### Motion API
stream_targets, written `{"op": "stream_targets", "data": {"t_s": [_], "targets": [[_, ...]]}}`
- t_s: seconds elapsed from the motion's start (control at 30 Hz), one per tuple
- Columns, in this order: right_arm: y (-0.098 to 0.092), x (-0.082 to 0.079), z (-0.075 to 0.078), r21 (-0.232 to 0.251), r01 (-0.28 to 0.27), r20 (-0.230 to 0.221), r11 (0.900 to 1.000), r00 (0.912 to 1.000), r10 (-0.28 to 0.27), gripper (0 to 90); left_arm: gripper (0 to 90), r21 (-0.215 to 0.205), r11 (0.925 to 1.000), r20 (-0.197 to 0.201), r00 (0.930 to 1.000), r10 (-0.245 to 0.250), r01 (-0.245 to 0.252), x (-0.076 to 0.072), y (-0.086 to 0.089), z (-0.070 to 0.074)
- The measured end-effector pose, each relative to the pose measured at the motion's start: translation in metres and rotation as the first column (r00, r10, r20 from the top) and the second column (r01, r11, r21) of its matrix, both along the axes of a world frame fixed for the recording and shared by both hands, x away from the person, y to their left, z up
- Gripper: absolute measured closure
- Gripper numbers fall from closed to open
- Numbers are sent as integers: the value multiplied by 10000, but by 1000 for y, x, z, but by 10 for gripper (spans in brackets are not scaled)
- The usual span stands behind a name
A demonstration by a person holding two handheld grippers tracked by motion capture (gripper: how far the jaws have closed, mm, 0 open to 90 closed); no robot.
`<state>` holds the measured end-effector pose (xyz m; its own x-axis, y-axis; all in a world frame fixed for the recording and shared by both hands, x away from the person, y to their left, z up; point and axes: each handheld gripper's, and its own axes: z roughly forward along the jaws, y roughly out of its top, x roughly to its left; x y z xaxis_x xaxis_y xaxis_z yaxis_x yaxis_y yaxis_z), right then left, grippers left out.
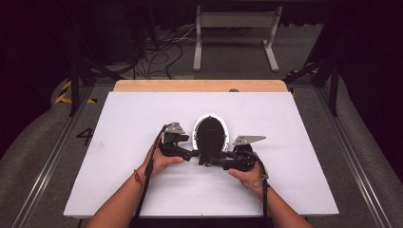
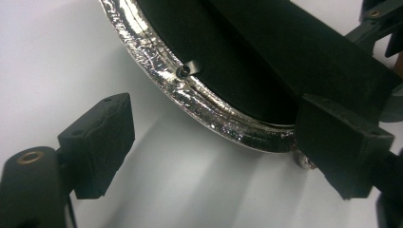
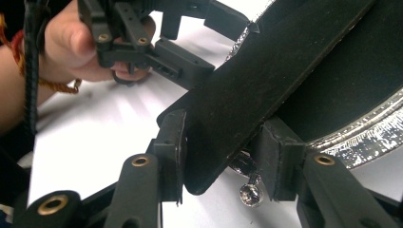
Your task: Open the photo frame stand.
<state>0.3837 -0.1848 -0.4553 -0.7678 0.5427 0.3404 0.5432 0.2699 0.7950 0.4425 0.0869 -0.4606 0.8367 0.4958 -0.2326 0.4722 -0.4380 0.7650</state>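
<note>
With the right tool (image 3: pixel 221 159) pinching the black leather strap (image 3: pixel 266 80), bring the spread left tool (image 2: pixel 214 152) squarely onto the oval silver-rimmed black case (image 1: pixel 210 134).

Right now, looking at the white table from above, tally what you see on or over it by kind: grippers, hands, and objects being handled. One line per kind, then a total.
Grippers: 2, the left gripper and the right gripper
Hands: 2, the left hand and the right hand
Objects handled: 1, the black oval piece with a silver rim
Total: 5
</note>
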Motion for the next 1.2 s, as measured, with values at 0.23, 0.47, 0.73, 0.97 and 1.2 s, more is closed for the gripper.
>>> {"op": "stream_targets", "data": {"t_s": [0.23,0.47,0.73,0.97,1.2], "targets": [[-1,-1,0,-74,-225,265,9997,9994,227,575,229,-210,9991,52,9993,-368,369,1,1,-1],[-2,-3,-1,-17,-368,492,9993,9981,368,575,237,-944,9933,-195,9975,-681,660,4,5,-1],[0,-7,1,-190,-778,848,9968,9933,791,578,349,-1011,9932,-101,9982,-589,576,5,10,1],[-1,-8,1,-245,-827,817,9963,9931,844,576,518,-1253,9907,61,9986,-524,527,5,17,3],[2,-8,0,-100,-754,732,9971,9944,759,602,627,-1371,9895,1087,9936,-297,446,-3,21,17]]}}
